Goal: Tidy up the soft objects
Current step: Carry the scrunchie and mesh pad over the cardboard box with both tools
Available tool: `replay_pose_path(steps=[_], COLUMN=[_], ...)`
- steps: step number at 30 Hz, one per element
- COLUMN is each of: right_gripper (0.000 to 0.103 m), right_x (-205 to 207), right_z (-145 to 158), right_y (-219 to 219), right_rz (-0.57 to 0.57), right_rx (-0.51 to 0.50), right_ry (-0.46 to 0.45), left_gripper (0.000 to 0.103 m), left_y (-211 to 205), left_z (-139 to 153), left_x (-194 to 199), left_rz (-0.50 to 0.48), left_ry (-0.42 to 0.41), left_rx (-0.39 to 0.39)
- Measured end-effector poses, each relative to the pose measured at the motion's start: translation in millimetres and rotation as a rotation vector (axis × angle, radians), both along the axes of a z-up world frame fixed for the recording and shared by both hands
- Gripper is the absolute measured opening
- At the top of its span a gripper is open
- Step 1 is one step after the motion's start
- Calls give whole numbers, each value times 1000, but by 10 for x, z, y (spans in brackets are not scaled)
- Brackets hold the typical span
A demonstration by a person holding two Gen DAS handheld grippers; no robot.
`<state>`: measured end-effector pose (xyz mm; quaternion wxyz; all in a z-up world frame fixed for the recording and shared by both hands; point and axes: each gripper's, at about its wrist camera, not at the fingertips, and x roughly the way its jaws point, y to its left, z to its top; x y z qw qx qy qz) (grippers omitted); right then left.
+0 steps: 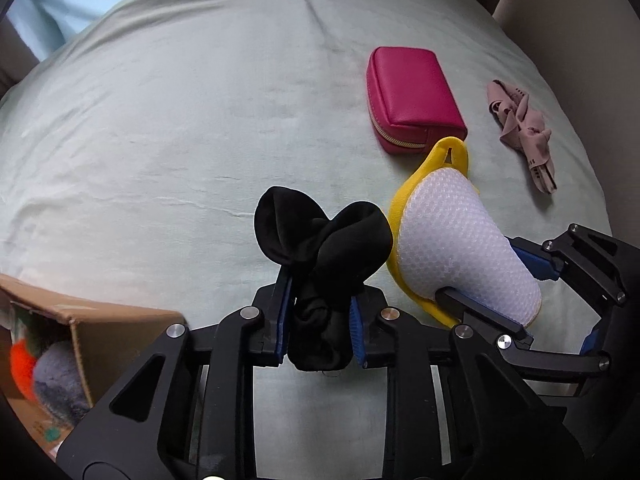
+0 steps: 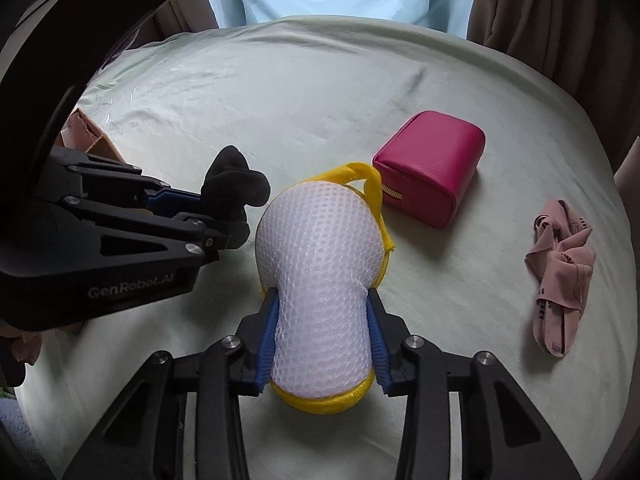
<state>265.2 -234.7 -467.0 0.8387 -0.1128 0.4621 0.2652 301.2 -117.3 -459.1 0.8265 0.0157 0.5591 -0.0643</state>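
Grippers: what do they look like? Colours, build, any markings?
Both are matte black linkage frames with triangular cutouts and silver round pivot pins. The left gripper and right gripper each carry ribbed blue pads on the inner finger faces. The left gripper's body reads "GenRobot.AI" in pale lettering in the right wrist view. No cables or sleeves visible.

Cardboard box (image 1: 116, 332) cut off, contents blurred
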Motion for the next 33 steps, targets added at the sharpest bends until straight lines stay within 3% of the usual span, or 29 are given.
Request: replay_pose_path(steps=[7,14,23,29,33], right_gripper=[37,37,37,37,37], right_x=[-215,-598,-1124,-1384,-1458], right_z=[469,1266,2180,2610,2773], right_y=[-116,-169,42,349,605], right_rz=[-59,-107,-189,-222,-248], right_rx=[26,50,112,116,110], right_ry=[-44,-115,-145,-161,-149], left_gripper=[21,21,21,21,21], left_y=[-23,83,429,965,1386], left_z=[647,1481,2407,2764,2753], left_x=[-270,-656,-1240,-1507,-1599], left_rz=[3,33,52,80,95], left_ry=[-72,-151,-217,-247,-227], left_rx=[-14,-58,-73,-72,-88])
